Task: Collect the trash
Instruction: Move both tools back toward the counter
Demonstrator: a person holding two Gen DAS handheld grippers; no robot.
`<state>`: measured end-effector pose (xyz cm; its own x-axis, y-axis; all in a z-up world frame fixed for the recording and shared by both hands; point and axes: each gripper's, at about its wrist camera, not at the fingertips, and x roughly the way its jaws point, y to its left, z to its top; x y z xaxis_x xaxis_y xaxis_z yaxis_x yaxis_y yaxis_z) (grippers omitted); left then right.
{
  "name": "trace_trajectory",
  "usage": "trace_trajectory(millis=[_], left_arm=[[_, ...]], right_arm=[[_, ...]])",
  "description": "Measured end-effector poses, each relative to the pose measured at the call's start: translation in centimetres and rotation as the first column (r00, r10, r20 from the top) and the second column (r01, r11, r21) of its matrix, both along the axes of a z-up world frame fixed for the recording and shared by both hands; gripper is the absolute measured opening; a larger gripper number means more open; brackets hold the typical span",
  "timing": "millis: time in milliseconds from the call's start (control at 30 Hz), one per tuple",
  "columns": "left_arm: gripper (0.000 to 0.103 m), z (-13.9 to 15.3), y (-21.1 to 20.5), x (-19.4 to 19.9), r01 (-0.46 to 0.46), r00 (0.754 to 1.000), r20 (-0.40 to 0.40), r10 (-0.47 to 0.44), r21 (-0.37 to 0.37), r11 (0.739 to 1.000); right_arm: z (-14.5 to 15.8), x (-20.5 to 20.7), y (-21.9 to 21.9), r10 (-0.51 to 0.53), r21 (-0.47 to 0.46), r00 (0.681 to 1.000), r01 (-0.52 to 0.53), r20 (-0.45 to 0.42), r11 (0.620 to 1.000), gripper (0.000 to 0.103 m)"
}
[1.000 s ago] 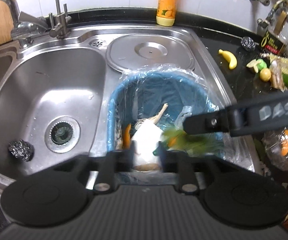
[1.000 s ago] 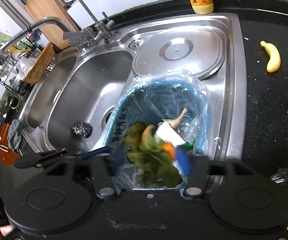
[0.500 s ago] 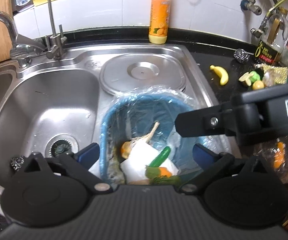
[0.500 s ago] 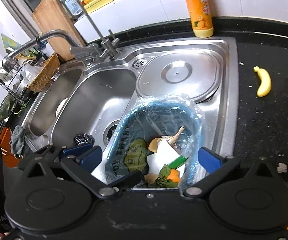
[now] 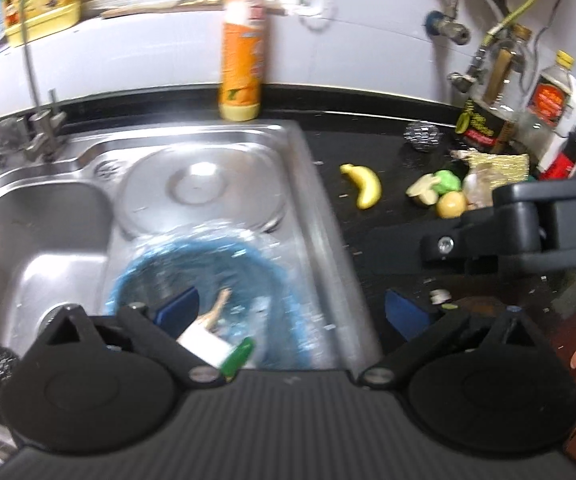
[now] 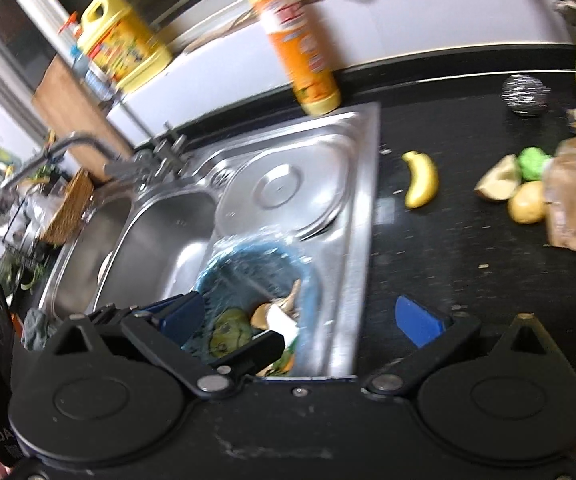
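Grippers both empty w/ fingers spread wide: left gripper (image 5: 292, 312) over the blue lined bin (image 5: 283, 264) in the sink's right compartment, right gripper (image 6: 300, 314) at the bin's counter-side edge. Trash already in the bin: white carton (image 5: 203, 344), green piece (image 5: 239, 354), stalk (image 5: 217, 306). More trash is on the black counter (image 6: 468, 264), well apart from the bin: yellow banana (image 6: 420, 180), and further right a cluster w/ a pale fruit wedge (image 6: 496, 180), green lump (image 6: 534, 162), yellowish round fruit (image 6: 528, 202) and crumpled wrapper (image 6: 568, 200). Step in hand, prob.: go for the next piece. To do it well, approach the banana across its narrow middle, fingers straddling it, tips low to the counter, then close; keep the left one clear of the right's path. Vs 0.5 s ago: both cams have tilted up & swung right, so the bin sits lower in view, more counter shows, and the fingers are as wide as then. Blur suggests fast motion.
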<state>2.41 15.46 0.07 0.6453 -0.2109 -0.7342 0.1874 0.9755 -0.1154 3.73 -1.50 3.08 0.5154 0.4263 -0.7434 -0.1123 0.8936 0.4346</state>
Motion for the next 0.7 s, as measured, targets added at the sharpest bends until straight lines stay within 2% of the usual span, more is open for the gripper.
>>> trace_trajectory(millis=[100, 200, 400, 567, 700], left_arm=[[0.102, 0.4, -1.9, 0.2, 0.015, 1.0, 0.027, -0.014, -0.033, 0.999], [0.102, 0.7, -4.1, 0.7, 0.055, 0.998, 0.016, -0.055, -0.039, 0.998], [0.103, 0.8, -9.1, 2.1, 0.091, 0.996, -0.013, -0.091, 0.023, 0.996], [0.103, 0.8, -12.4, 2.9, 0.112, 0.993, -0.033, -0.11, 0.08, 0.99], [0.103, 0.8, -14.4, 3.8, 0.109, 0.994, -0.043, -0.105, 0.095, 0.989]], right_arm=[[0.2, -0.3, -2.6, -0.037, 0.01, 0.999, 0.037, 0.013, 0.999, 0.103], [0.2, -0.8, -5.6, -0.076, 0.028, 0.996, 0.075, 0.041, 0.997, 0.103], [-0.3, -1.5, -11.6, -0.151, 0.036, 0.985, 0.149, 0.078, 0.988, 0.103], [-1.3, -1.3, -16.4, -0.235, 0.019, 0.971, 0.235, 0.04, 0.972, 0.103], [-2.1, -0.7, -19.6, -0.261, 0.0, 0.965, 0.261, 0.006, 0.965, 0.103]])
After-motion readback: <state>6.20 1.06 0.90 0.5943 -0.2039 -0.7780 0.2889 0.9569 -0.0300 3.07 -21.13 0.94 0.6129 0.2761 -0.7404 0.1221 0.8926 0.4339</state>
